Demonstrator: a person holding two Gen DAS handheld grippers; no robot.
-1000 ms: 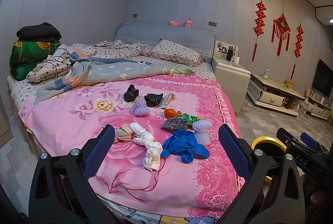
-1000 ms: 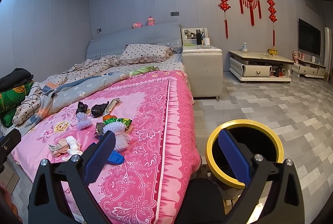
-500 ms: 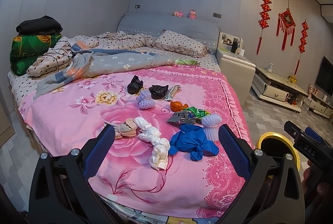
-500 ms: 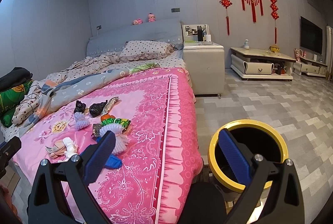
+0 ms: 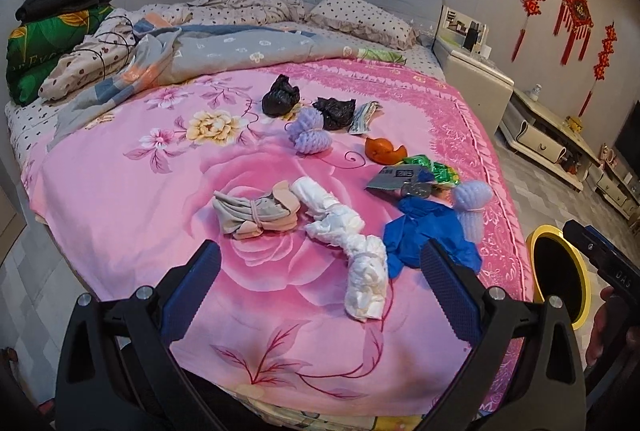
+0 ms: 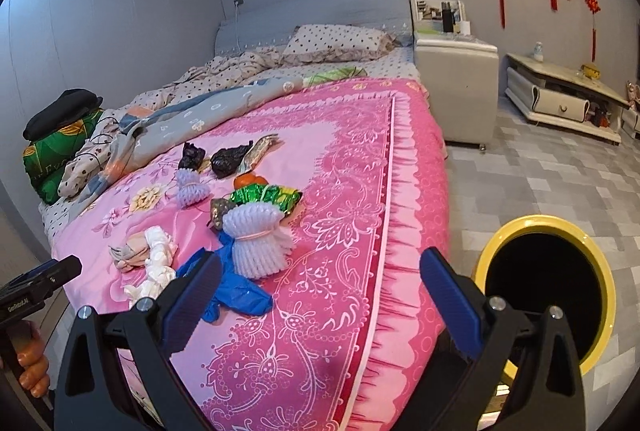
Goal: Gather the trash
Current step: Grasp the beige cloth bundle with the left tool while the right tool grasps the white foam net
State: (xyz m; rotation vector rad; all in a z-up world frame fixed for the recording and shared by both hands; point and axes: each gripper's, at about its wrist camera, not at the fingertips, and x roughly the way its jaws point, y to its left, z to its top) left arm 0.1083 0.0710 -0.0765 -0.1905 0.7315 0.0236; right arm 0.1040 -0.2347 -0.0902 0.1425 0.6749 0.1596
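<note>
My left gripper point(image 5: 320, 287) shows only its two spread fingers; its body runs off the bottom edge. The same goes for my right gripper point(image 6: 320, 291). The right finger covers the near rim of the yellow bin point(image 6: 516, 231), whose inside is too dark to read. In the left view the bin point(image 5: 538, 235) is partly behind my other tool. The blue glove point(image 6: 240, 291) hides partly behind my left finger.

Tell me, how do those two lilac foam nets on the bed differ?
The near net lies by the bed's pink edge, touching the blue glove; the far net sits further in, beside a black bag. The near net looks paler, the far net more purple. Both are ribbed foam cinched by a band.
</note>
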